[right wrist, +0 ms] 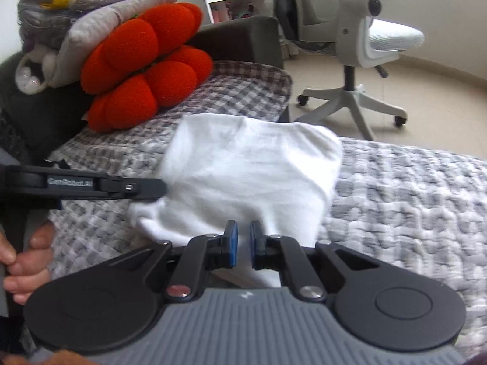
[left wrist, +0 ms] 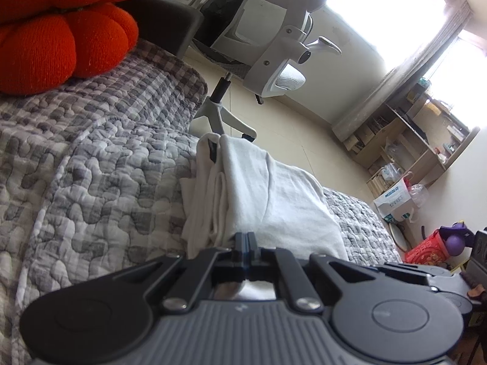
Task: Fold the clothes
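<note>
We see our right hand-held gripper [right wrist: 243, 245] with its blue pads slightly apart above the near edge of the white garment [right wrist: 249, 167], our left hand-held gripper [left wrist: 247, 245] pressed together at its side, the garment folded on the grey quilted bed [right wrist: 411, 188], red cushions [right wrist: 146, 70] and an office chair [right wrist: 365, 45] beyond.

One folded white garment [right wrist: 252, 170] lies on one grey quilted bedspread [right wrist: 411, 200]. Two red pumpkin-shaped cushions [right wrist: 146, 70] are stacked, with one grey pillow [right wrist: 100, 30] on top. One white office chair [right wrist: 365, 51] stands on the floor. Two grippers appear: left gripper [left wrist: 247, 237], right gripper [right wrist: 243, 241].
</note>
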Demonstrator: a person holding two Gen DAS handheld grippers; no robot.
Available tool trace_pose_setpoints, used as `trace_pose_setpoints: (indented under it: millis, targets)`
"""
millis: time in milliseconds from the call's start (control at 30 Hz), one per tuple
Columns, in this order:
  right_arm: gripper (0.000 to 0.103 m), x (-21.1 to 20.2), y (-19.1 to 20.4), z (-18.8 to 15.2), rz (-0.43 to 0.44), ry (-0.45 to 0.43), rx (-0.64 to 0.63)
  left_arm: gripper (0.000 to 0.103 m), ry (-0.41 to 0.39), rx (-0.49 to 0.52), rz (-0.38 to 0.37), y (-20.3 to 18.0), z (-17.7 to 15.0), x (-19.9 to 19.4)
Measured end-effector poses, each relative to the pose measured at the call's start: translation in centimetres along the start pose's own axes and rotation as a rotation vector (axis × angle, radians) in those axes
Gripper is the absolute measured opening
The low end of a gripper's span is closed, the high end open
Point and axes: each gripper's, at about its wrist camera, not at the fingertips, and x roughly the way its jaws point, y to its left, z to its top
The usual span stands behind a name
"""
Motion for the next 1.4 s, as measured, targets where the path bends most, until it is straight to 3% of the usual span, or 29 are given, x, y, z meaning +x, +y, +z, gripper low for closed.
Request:
trace_pose_setpoints:
  millis: [167, 267, 333, 533, 900, 967, 1033, 1167, 1300, 1400]
  targets:
    - [0.007, 0.6, 0.8, -0.4, -0.044, -0.002, -0.042, 0.003, -0.006, 0.020, 0.024, -0.4, 0.0, 0.0]
    - [0.009, -0.6, 0.1, -0.2, -0.024, -0.019, 0.000, 0.003, -0.006, 0.011, 0.024, -0.3, 0.0, 0.0]
    - [0.019, -1.4, -0.3, -0.2, -0.032, -0.031, 0.017, 0.003, -0.007, 0.008, 0.026, -0.3, 0.0, 0.0]
    - [0.019, -0.3, 0.2, -1.0, -0.046, -0.009, -0.018, 0.003, -0.019, 0.032, 0.075, -1.2, -0.1, 0.0]
    - [0.019, -1.5, -2.1, -0.2, 0.026, -0.021, 0.109, 0.003, -0.026, 0.042, 0.090, -1.5, -0.2, -0.2]
    - [0.027, -2.0, -2.7, -0.1, 0.034, -0.039, 0.156, 0.003, -0.026, 0.041, 0.089, -1.5, -0.3, -0.2]
    - [0.049, -2.4, -3.5, 0.0, 0.028, -0.055, 0.207, 0.003, -0.023, 0.034, 0.084, -1.3, -0.2, -0.2]
    - [0.051, -1.9, -5.4, -0.5, 0.013, -0.029, 0.287, 0.003, -0.020, 0.014, 0.067, -0.9, -0.2, -0.2]
    - [0.052, -0.7, -7.7, -1.4, 0.162, 0.006, 0.474, 0.003, -0.016, -0.016, 0.049, -0.4, -0.1, -0.2]
    - [0.053, 0.1, -8.8, -2.0, 0.215, 0.012, 0.582, 0.003, -0.011, -0.032, 0.039, -0.2, 0.0, -0.3]
